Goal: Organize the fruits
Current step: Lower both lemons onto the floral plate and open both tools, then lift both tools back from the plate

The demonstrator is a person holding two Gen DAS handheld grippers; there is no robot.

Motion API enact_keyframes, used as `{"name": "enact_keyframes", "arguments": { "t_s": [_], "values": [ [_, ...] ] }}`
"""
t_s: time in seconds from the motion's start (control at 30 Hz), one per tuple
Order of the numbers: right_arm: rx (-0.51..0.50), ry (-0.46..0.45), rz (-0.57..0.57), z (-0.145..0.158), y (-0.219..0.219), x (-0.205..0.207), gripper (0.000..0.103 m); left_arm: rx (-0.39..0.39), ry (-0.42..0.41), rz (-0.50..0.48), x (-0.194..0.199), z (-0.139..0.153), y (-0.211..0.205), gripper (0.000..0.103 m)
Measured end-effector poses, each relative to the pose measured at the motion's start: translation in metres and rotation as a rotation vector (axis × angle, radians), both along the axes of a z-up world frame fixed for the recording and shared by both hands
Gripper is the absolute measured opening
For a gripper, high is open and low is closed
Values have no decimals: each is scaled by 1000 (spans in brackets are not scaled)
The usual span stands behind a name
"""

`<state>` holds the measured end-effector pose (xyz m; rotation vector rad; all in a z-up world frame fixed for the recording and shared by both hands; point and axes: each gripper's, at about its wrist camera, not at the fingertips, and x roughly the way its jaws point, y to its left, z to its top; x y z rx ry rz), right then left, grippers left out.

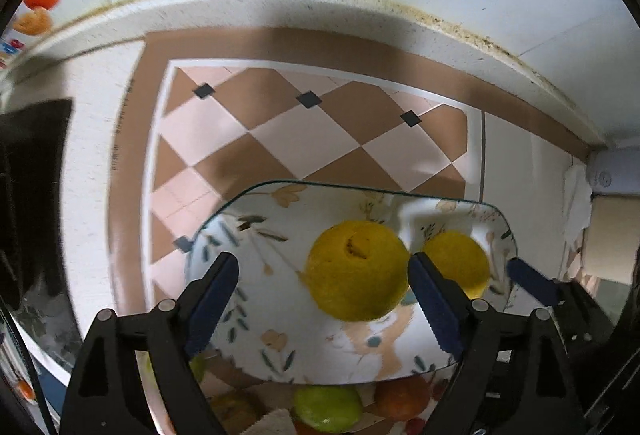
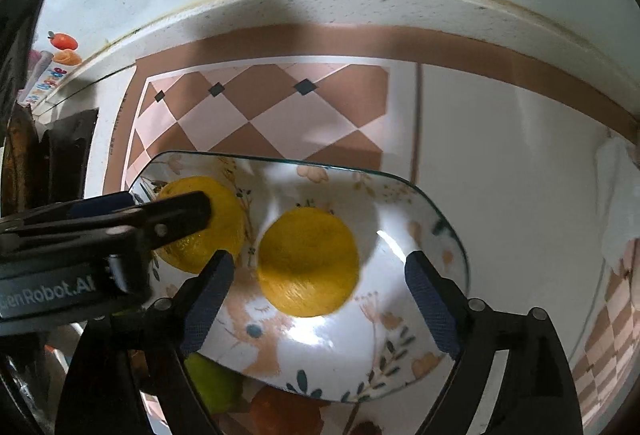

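A floral plate [image 1: 276, 299] [image 2: 372, 339] carries two yellow fruits. In the left wrist view the larger yellow fruit [image 1: 356, 269] lies between the fingers of my left gripper [image 1: 326, 299], which is open; its right pad is close beside the fruit and its left pad is well clear. The smaller yellow fruit [image 1: 456, 259] sits to the right. In the right wrist view that fruit [image 2: 308, 261] lies between the wide-apart fingers of my open right gripper [image 2: 320, 299], untouched. The other fruit [image 2: 200, 235] is partly hidden by the left gripper's finger [image 2: 176, 213].
Below the plate's near edge lie a green fruit [image 1: 328, 409] [image 2: 212, 379] and an orange one [image 1: 400, 397]. The plate rests over a brown-and-pink checkered mat [image 1: 280, 139] on a white counter. The wall runs behind, a black object [image 1: 32, 175] stands left, and white tissue [image 1: 576, 195] lies right.
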<state>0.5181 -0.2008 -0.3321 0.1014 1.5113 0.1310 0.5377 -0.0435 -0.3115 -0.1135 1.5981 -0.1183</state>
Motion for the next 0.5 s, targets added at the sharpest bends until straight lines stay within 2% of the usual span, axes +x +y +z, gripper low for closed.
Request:
{"name": "enact_keyframes", "arguments": {
  "t_s": [0.2, 0.33, 0.5],
  "values": [
    [-33, -38, -23, 26, -5, -27, 90, 83, -90, -6, -34, 35, 22, 86],
    [-56, -83, -25, 45, -4, -49, 90, 128, -174, -6, -63, 54, 21, 86],
    [-80, -150, -28, 70, 1, -84, 90, 150, -274, 7, -95, 76, 20, 86]
  ]
}}
